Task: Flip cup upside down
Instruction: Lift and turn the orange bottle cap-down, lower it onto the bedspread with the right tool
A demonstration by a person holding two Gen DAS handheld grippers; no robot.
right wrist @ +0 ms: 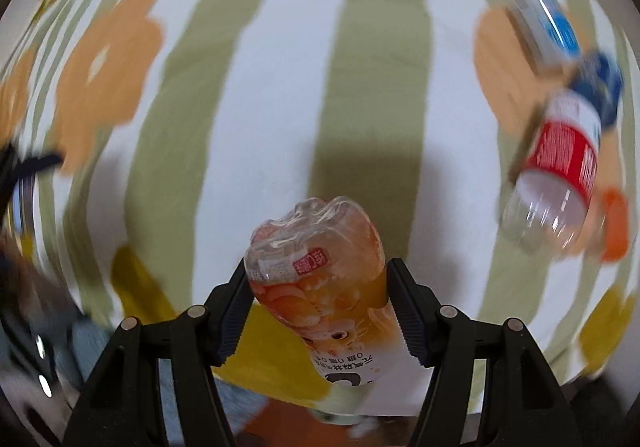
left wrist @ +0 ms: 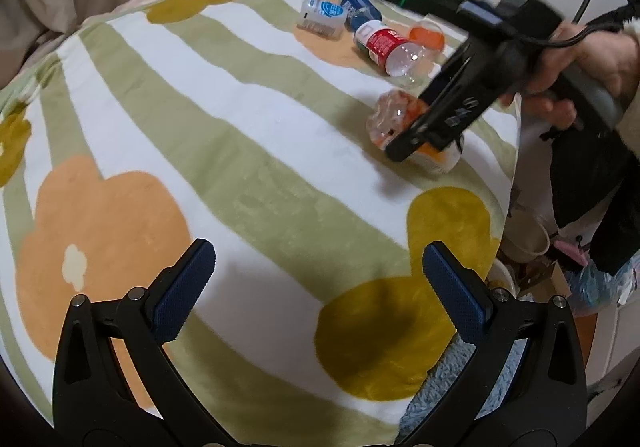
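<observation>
Cup (right wrist: 316,279): clear plastic bottle-like container, lumpy moulded transparent end, orange-printed wrapper with cartoon face and small red stamp, white band with inverted print lower down. Lies tilted, clear lumpy end pointing away from right wrist camera. Pinched at its sides between the right tongs' (right wrist: 316,311) two ribbed pads. In left wrist view cup (left wrist: 394,115) sits low over striped blanket, partly hidden.

Left gripper (left wrist: 318,287) spread wide above striped blanket (left wrist: 224,151); right gripper (left wrist: 424,139) clamping cup (left wrist: 390,119).
</observation>
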